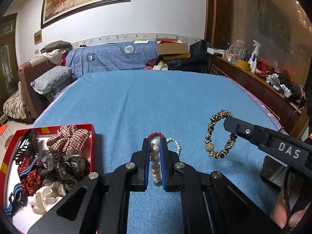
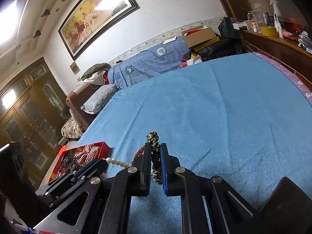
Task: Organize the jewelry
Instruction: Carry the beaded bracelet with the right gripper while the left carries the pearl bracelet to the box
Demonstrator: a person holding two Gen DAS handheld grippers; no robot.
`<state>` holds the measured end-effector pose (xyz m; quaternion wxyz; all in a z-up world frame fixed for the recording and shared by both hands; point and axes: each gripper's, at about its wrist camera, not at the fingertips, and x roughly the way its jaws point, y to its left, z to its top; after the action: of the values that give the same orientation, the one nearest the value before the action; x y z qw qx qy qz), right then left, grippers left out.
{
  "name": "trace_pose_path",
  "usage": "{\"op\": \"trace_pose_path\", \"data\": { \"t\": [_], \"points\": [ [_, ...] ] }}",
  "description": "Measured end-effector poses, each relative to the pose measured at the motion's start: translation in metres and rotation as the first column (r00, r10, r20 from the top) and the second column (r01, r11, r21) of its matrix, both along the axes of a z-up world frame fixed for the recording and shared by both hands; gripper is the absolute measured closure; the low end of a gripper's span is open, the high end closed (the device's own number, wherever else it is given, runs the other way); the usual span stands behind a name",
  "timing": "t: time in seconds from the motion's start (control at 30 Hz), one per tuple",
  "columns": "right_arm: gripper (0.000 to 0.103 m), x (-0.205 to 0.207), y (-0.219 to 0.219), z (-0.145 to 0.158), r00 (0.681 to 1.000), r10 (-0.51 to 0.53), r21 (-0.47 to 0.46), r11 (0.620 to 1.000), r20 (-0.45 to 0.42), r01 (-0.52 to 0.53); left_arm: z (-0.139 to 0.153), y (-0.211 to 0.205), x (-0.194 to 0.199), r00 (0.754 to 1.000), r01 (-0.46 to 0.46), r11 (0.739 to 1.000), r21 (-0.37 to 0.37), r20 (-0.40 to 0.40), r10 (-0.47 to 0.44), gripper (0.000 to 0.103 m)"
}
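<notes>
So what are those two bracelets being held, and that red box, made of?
The pearl strand in the left hand-held gripper looks like glossy pearl or imitation beads: round, shiny highlights. The leopard-print band in the right hand-held gripper seems ruched fabric with a glittery gold bead. The red box looks like thin matte cardboard.

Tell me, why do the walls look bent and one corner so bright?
Left wrist view: fisheye lens bows the room, dark corners, painting glazed by glare. Right wrist view: same curving, tilted, ceiling light blown out white; blue bedcover evenly lit and sharp.
</notes>
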<state>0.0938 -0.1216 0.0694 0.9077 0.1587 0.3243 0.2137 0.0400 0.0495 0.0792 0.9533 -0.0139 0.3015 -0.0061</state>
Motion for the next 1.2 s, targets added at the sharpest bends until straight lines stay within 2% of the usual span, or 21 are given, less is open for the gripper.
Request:
{"op": "trace_pose_path", "data": {
  "t": [0.37,0.77,0.97,1.2],
  "points": [
    [0.093,-0.016,0.008,0.009,0.998,0.046,0.013,0.999,0.038,-0.046,0.024,0.008,-0.047,0.999,-0.04,0.998,0.049,0.036,0.039,0.094],
    [0.093,-0.059,0.03,0.007,0.986,0.156,0.072,0.985,0.052,-0.16,0.048,0.057,-0.104,0.991,-0.111,0.993,0.026,0.075,0.109,0.094],
    [0.093,-0.084,0.074,0.005,0.965,0.256,0.057,0.964,0.06,-0.259,0.045,0.101,-0.126,0.98,-0.185,0.983,0.002,0.07,0.185,0.094],
    [0.093,-0.107,0.14,-0.006,0.917,0.397,0.001,0.918,0.036,-0.398,0.03,0.152,-0.143,0.96,-0.275,0.961,-0.026,0.046,0.276,0.094]
  ]
}}
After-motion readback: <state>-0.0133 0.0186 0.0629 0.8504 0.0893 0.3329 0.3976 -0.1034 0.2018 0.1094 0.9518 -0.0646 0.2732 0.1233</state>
